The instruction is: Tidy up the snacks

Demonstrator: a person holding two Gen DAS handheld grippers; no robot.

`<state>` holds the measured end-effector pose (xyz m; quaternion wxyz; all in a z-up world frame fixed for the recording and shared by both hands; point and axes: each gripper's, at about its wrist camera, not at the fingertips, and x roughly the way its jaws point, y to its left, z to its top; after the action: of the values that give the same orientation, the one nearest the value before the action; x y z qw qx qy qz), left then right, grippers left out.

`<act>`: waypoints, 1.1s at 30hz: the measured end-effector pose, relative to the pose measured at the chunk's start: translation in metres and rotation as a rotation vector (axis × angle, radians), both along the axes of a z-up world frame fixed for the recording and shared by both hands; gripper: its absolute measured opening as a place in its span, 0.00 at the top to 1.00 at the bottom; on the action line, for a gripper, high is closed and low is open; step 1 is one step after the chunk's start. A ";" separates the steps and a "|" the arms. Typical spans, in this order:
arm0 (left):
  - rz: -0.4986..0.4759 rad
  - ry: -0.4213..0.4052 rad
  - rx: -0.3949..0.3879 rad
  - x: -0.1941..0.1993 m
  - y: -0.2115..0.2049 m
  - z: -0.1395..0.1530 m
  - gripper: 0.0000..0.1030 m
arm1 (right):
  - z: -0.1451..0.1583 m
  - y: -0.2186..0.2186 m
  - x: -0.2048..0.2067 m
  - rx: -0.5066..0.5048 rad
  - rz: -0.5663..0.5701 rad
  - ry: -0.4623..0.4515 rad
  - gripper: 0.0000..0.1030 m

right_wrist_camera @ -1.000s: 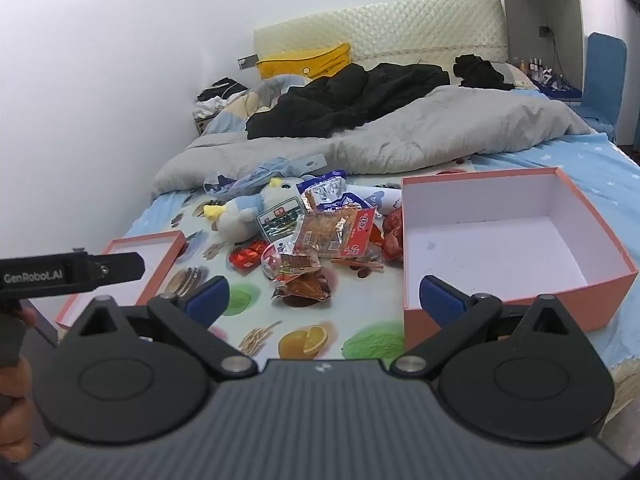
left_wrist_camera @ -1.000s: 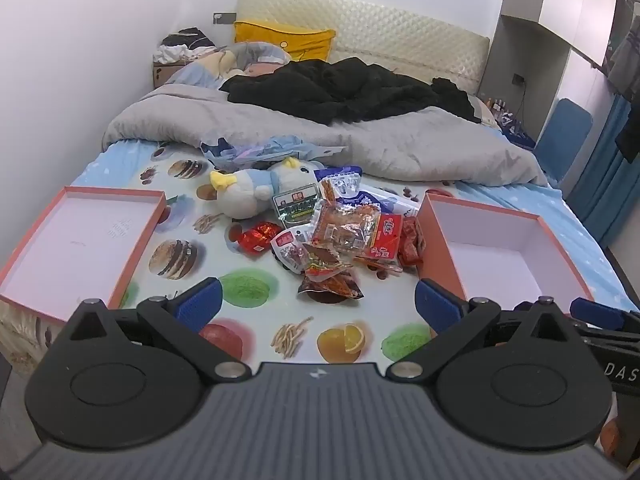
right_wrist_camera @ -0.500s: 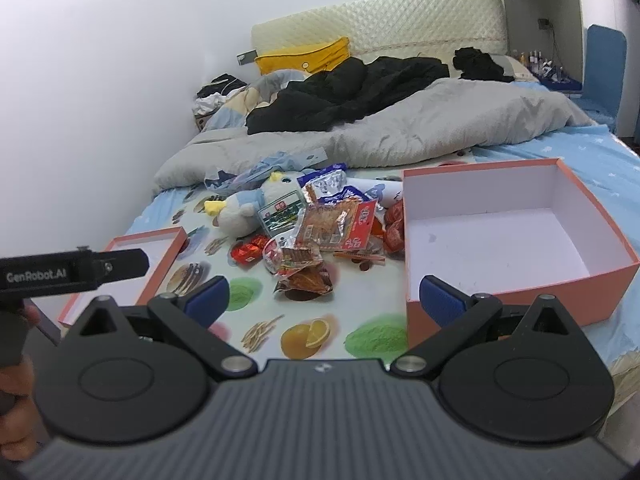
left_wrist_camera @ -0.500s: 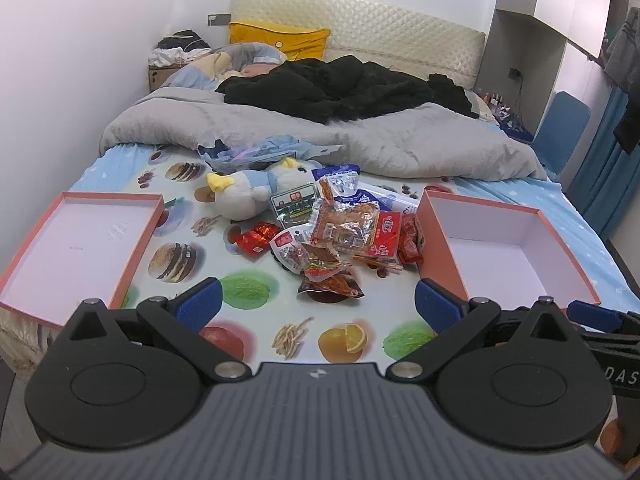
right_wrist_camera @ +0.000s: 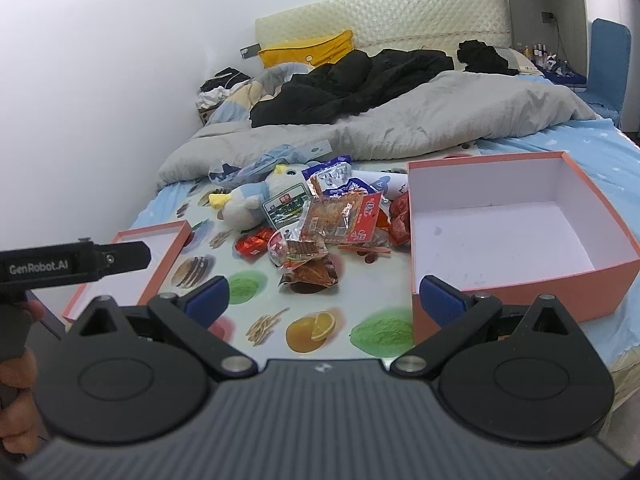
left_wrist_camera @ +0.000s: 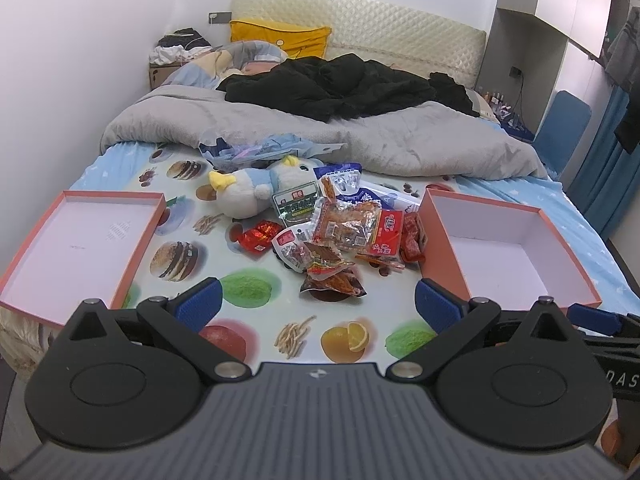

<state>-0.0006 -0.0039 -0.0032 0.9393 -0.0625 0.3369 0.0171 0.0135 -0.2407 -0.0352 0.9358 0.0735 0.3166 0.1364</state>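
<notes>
Bed [left_wrist_camera: 120,152] with light-blue sheet and a glossy food-print mat over its near end; grey duvet [left_wrist_camera: 400,140] bunched across the middle, black clothing [left_wrist_camera: 344,88] heaped on top, yellow pillow [left_wrist_camera: 280,36] against the quilted cream headboard [left_wrist_camera: 400,36].

Deep salmon-pink cardboard box with white lining [right_wrist_camera: 520,256] on the right part of the mat, open-topped, nothing visible inside. Shallow matching pink lid or tray [left_wrist_camera: 80,240] on the left edge of the mat, also bare inside. Well apart, snack pile between them.

Blue-and-white plush toy with yellow horn [left_wrist_camera: 248,192] lying on its side at the far-left of the pile, touching a green-and-white snack packet [left_wrist_camera: 298,204].

Heap of snack packets [left_wrist_camera: 344,232] mid-mat, loose and overlapping: clear packs of orange-red strips, red pouches, blue-white bags at the back, one dark-red pack [left_wrist_camera: 334,282] nearest the camera. Small red wrapped pieces [left_wrist_camera: 412,236] right up against the deep box's left wall. None inside either box.

Left gripper [left_wrist_camera: 316,300]: blue-padded fingers spread wide, holding nothing, hovering over the near end of the mat, short of the pile.

Right gripper [right_wrist_camera: 326,292]: same, wide open and empty, right fingertip in front of the deep box's near corner.

Left gripper's black body also visible in the right view at far left, a hand [right_wrist_camera: 16,392] gripping its handle.
</notes>
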 end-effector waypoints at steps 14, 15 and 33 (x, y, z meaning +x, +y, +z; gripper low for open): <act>0.001 0.012 -0.003 0.001 0.004 -0.008 0.00 | -0.004 0.003 -0.001 0.017 0.017 0.008 0.00; 0.001 0.012 -0.004 0.001 0.005 -0.008 0.00 | -0.004 0.003 -0.001 0.016 0.016 0.009 0.00; -0.015 0.021 -0.009 0.000 0.003 -0.011 0.00 | -0.009 0.003 0.000 0.064 0.012 0.025 0.00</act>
<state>-0.0005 -0.0007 -0.0144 0.9355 -0.0641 0.3473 0.0094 0.0135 -0.2378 -0.0443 0.9281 0.1034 0.3243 0.1511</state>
